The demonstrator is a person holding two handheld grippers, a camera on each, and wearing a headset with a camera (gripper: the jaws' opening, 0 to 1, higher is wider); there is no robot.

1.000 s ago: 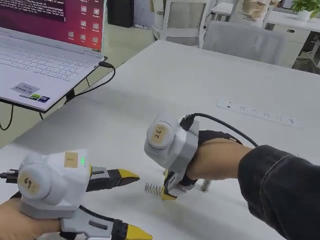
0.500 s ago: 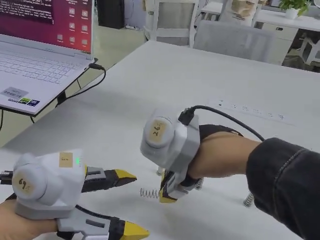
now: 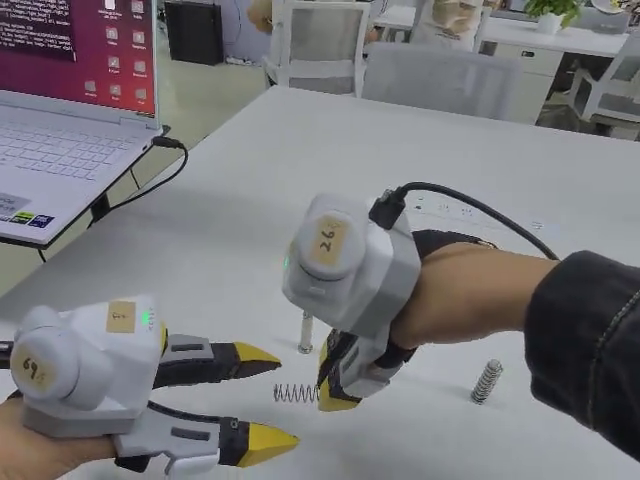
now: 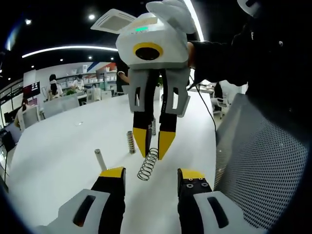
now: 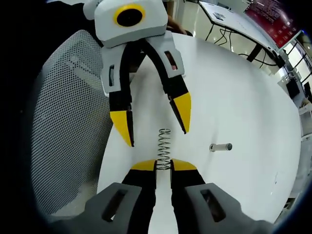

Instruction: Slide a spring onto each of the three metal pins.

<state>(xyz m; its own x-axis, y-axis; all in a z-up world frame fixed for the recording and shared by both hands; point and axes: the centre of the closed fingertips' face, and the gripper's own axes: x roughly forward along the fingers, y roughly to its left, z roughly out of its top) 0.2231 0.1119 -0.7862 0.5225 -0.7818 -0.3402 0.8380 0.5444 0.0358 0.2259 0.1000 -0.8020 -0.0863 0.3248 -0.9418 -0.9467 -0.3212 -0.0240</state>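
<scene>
On the tabletop point(image 3: 300, 200), we see our right hand-held gripper point(image 3: 333, 398) clenched on a level spring point(image 3: 296, 393) near an upright pin point(image 3: 306, 332); our left hand-held gripper point(image 3: 268, 395) gapes, facing it.

The white table point(image 3: 250, 190) carries a short metal pin point(image 3: 306, 332) standing upright near its middle. Just beside the pin, at its 6 o'clock, a thin spring point(image 3: 293, 393) rests on the surface. A denser spring point(image 3: 487, 381) stands at the pin's 3 o'clock, well apart. A white power strip point(image 3: 470, 212) lies flat at 1 o'clock
</scene>
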